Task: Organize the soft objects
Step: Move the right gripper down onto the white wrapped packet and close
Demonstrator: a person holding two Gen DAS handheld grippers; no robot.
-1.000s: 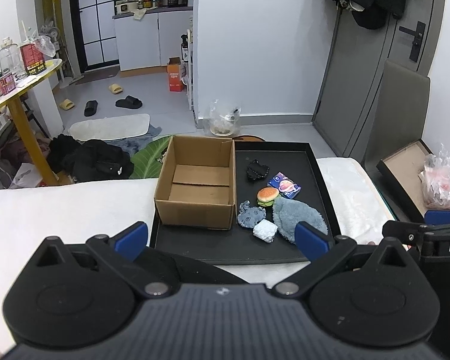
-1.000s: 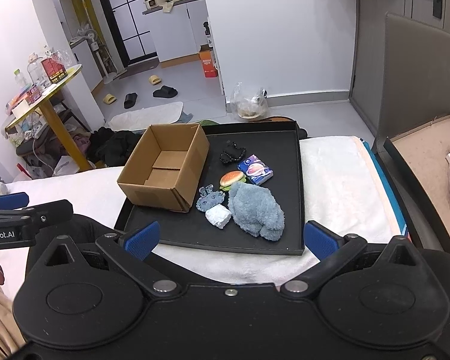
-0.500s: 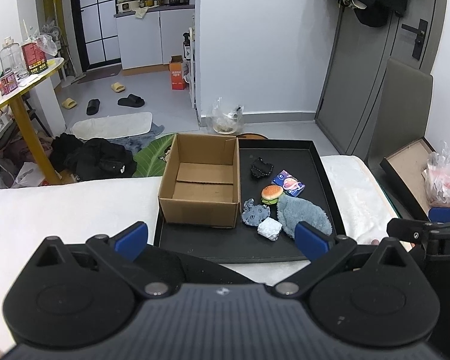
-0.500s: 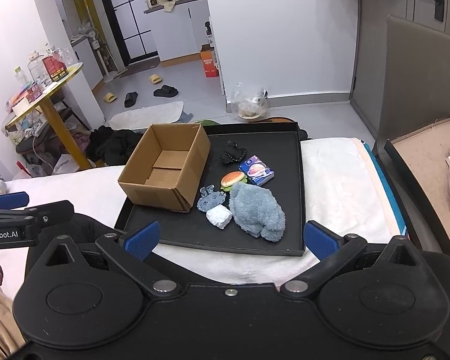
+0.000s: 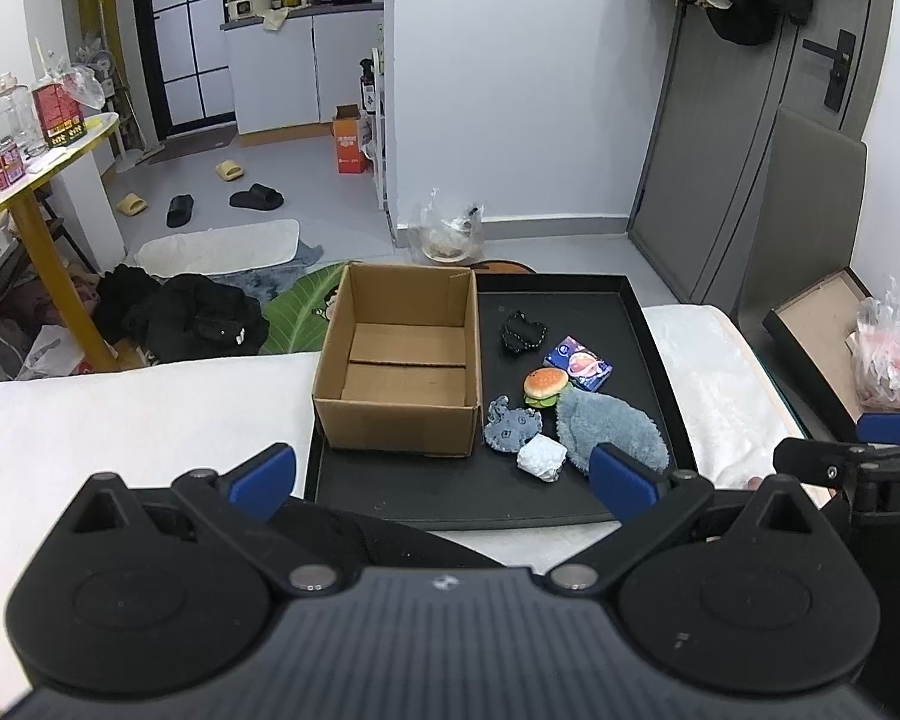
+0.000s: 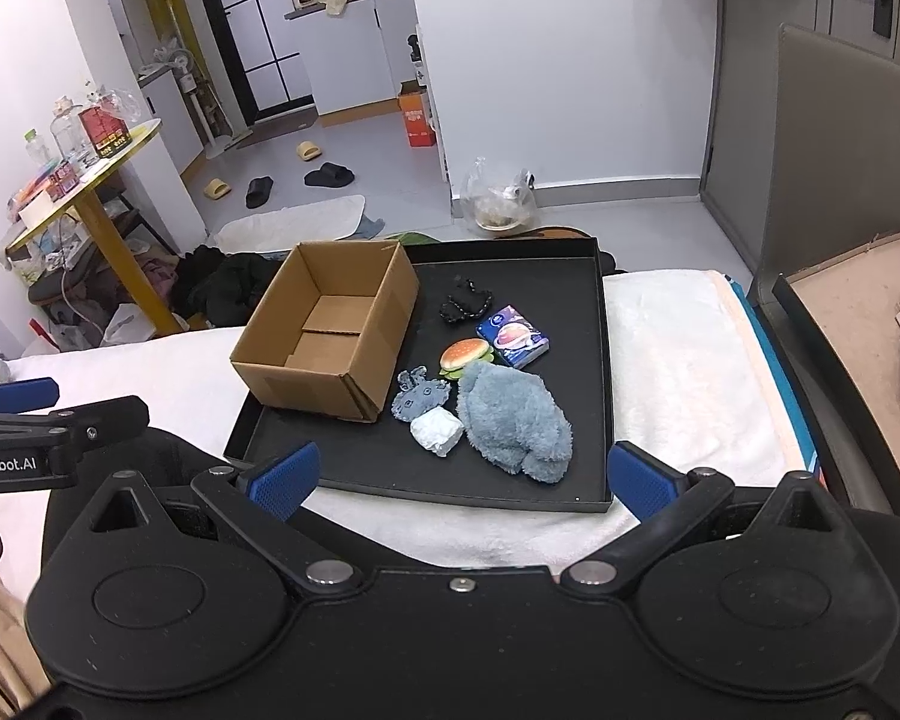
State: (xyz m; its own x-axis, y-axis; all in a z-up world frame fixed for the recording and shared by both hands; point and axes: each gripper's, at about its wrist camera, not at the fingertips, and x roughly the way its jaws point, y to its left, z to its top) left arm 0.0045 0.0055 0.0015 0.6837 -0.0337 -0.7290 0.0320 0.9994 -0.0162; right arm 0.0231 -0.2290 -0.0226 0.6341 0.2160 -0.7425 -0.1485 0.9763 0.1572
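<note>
while one cardboard box (image 6: 330, 336) sits empty, six soft objects (image 6: 513, 420) lie beside it.

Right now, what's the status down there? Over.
Left gripper and right gripper open, holding nothing. Brown cardboard box empty on black tray. Fluffy blue-grey plush and small soft items beside box, untouched. Path clear.

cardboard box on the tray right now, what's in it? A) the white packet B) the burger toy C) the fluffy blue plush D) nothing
D: the cardboard box shows only its bare bottom flaps, while the fluffy blue plush, burger toy and white packet all lie on the black tray beside it.
</note>
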